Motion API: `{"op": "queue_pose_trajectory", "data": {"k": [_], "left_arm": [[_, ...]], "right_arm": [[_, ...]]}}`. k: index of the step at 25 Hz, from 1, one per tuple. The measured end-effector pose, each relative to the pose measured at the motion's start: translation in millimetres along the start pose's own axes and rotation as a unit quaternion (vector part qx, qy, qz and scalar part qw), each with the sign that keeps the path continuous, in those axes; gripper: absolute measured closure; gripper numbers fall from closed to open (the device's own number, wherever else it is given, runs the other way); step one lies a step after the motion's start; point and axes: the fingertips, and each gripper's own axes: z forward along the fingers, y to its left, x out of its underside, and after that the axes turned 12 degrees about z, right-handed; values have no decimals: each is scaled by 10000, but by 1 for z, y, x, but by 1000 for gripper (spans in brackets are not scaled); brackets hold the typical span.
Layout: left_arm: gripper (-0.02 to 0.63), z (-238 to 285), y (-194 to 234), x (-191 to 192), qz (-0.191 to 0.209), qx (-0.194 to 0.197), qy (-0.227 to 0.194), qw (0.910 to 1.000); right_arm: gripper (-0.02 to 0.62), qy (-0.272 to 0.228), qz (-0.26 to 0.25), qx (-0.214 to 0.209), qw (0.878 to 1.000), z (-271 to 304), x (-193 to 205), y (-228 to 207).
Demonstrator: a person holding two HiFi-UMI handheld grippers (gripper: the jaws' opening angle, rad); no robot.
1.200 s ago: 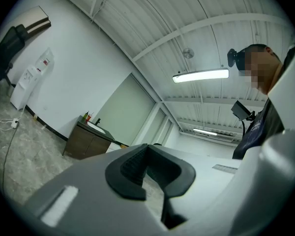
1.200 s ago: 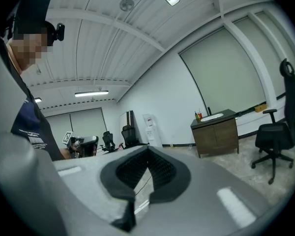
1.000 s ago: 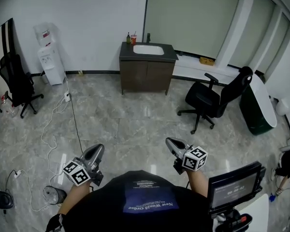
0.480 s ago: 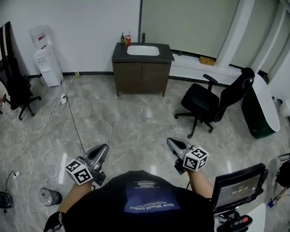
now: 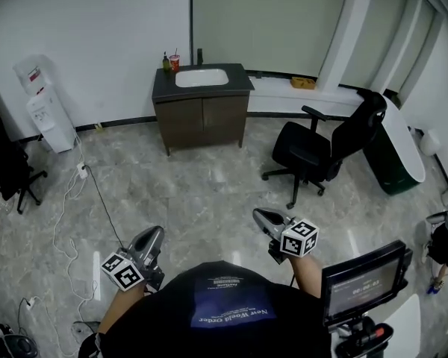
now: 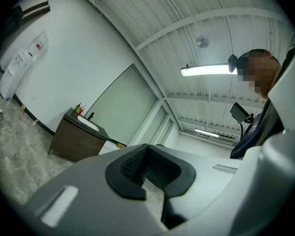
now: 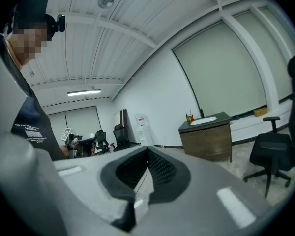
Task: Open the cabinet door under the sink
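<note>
Cabinet [image 5: 201, 121] dark brown, wood grain. Countertop [image 5: 160, 89] dark grey, sink [image 5: 201, 77] white. Floor [image 5: 194, 192] grey marble with pale veins, glossy. Wall [image 5: 97, 21] white, skirting [image 5: 123, 121] black. Office chair [image 5: 321, 151] black. Water dispenser [image 5: 48, 114] white with a red label. Cup [image 5: 175, 60] red. Cable [image 5: 63, 207] white. Left gripper [image 5: 153, 233] and right gripper [image 5: 260, 216] silver-grey, each cube black-and-white square markers; pads [image 7: 160, 168] black, ribbed. Shirt [image 5: 224, 304] black, blue patch, white print. Bin [image 5: 392, 166] dark green.
</note>
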Motion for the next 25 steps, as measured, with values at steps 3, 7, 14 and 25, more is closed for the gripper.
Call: {"op": "queue_pose_trajectory", "data": {"k": [3,7,14,25], "left_arm": [[606,8,57,-22,-8,152,56,9999],[606,12,72,-39,57,269,82,9996],[606,8,165,-64,60,312,97,9994],[606,43,212,-59,-57,-165,62,9998]], "right_arm": [[594,-53,-25,90,9999,54,-19,7],[594,-172,8,151,9997,70,-31,11],[594,-7,-69,118,9999,172,-33,26],[594,286,-7,-237,9993,234,-58,-23]]}}
